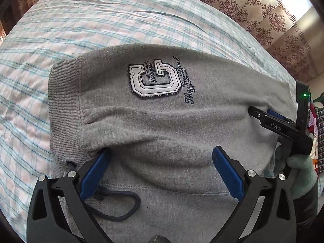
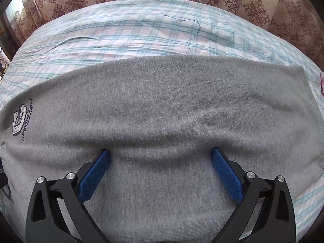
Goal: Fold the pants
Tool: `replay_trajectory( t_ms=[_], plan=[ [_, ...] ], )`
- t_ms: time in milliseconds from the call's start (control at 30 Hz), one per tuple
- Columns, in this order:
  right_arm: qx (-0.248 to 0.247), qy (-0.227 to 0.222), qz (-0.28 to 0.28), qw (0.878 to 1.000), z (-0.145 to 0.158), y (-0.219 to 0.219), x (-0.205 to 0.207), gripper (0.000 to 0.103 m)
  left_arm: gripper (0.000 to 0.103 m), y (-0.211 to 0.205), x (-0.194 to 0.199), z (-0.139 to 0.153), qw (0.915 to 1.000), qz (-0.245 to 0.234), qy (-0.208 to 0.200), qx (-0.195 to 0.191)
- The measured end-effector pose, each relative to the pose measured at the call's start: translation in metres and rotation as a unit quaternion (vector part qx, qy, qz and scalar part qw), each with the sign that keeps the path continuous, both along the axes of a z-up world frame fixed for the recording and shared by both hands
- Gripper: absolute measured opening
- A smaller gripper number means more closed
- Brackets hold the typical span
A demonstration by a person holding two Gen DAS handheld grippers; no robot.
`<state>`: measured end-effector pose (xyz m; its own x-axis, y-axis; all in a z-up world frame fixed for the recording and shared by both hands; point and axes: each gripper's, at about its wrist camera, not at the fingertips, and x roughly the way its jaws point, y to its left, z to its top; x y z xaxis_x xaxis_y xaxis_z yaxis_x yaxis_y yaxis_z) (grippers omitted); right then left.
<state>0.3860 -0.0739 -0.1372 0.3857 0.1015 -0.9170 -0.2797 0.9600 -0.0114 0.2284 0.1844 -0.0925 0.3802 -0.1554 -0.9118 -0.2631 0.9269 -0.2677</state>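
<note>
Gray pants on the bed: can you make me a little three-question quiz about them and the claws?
1. True or false: the left claw is wide open over the gray pants.
2. What lies under the pants? A) checked bedsheet B) wooden floor C) red towel
3. Fill in: the white letter patch sits near the ribbed ______ end of the pants.

Key: 1 true. 2 A. 3 waistband. The right claw is open too, and the dark drawstring trails near the left claw.

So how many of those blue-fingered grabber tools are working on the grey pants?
2. The left gripper sits open near the waistband and drawstring; the right gripper sits open further along the sweatpants leg.
</note>
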Motion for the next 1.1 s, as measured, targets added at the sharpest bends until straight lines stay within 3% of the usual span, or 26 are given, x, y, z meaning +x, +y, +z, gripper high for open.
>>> replay_trajectory(
  t_ms=[233, 500, 867, 1100],
  plan=[
    [-0.009, 0.014, 0.005, 1.0, -0.001, 0.005, 0.007, 0.098, 0.101, -0.013, -0.013, 0.012, 0.9995, -0.026, 0.003, 0.017],
    [-0.012, 0.02, 0.006, 1.0, -0.001, 0.004, 0.006, 0.098, 0.101, -0.013, 0.004, 0.028, 0.9981, -0.021, -0.029, 0.05],
    [-0.017, 0.03, 0.019, 0.999, -0.002, 0.005, 0.006, 0.098, 0.101, 0.014, 0.054, -0.024, 0.9925, 0.001, 0.014, 0.121],
    [-0.016, 0.02, 0.011, 1.0, 0.005, 0.004, 0.005, 0.098, 0.101, 0.02, 0.071, -0.028, 0.9894, 0.002, 0.003, 0.145]
  ],
)
